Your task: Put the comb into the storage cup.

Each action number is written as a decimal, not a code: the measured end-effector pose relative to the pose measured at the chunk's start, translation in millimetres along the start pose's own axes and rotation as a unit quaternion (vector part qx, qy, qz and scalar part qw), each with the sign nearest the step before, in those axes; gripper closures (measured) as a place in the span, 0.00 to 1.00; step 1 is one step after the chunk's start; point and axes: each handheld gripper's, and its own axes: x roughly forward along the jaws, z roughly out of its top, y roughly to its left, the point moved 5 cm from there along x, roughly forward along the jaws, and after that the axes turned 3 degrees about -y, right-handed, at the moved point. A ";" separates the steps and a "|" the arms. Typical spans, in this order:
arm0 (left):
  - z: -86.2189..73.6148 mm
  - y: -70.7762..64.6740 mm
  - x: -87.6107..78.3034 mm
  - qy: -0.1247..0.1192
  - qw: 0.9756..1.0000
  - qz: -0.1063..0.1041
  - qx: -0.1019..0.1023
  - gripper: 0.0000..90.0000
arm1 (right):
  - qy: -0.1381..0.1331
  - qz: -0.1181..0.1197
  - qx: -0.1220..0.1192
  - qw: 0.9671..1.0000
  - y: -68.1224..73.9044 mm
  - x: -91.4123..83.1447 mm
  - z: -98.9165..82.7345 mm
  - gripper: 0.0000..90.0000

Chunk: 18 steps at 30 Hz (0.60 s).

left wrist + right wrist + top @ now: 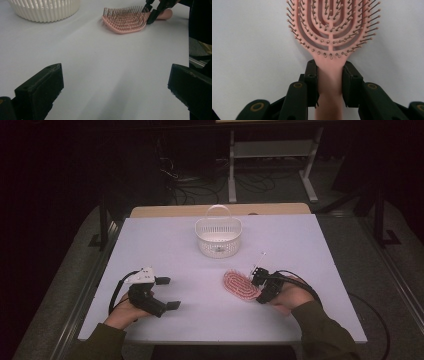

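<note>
Here the right gripper (pixel 329 82) jaws clamp the pink hairbrush (pixel 332 27) handle

Two black jaws of the left gripper (pixel 115 90) rising at lower left and lower right, wide apart, bare white table (pixel 105 65) between. Pink hairbrush (pixel 125 20) lying bristles-up at upper centre. Right gripper (pixel 152 11) clamped at its handle end, upper right. White slotted basket (pixel 45 10) at upper left.
</note>
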 end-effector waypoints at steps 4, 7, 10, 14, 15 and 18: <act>0.1 -0.7 0.6 0.000 1.000 0.000 0.001 0.00 | -0.003 0.000 0.002 1.000 0.0 -0.1 -0.4 0.76; 0.1 -0.9 0.5 0.000 1.000 0.001 0.001 0.00 | -0.010 0.003 0.004 1.000 -0.5 -0.4 -1.7 0.76; 0.0 -0.4 0.4 0.001 1.000 0.002 0.001 0.00 | -0.017 0.009 0.003 1.000 -1.7 -0.8 -2.6 0.76; 0.3 -0.2 -0.1 -0.001 1.000 0.002 0.000 0.00 | -0.029 0.013 0.007 0.999 -3.8 -2.0 -3.6 0.76; 0.3 0.1 -0.2 -0.001 1.000 0.003 -0.001 0.00 | -0.031 0.013 0.007 0.999 -4.5 -2.4 -3.8 0.76; 0.4 0.3 -0.2 -0.001 1.000 0.003 -0.001 0.00 | -0.042 0.013 0.005 0.999 -4.9 -4.6 -3.2 0.76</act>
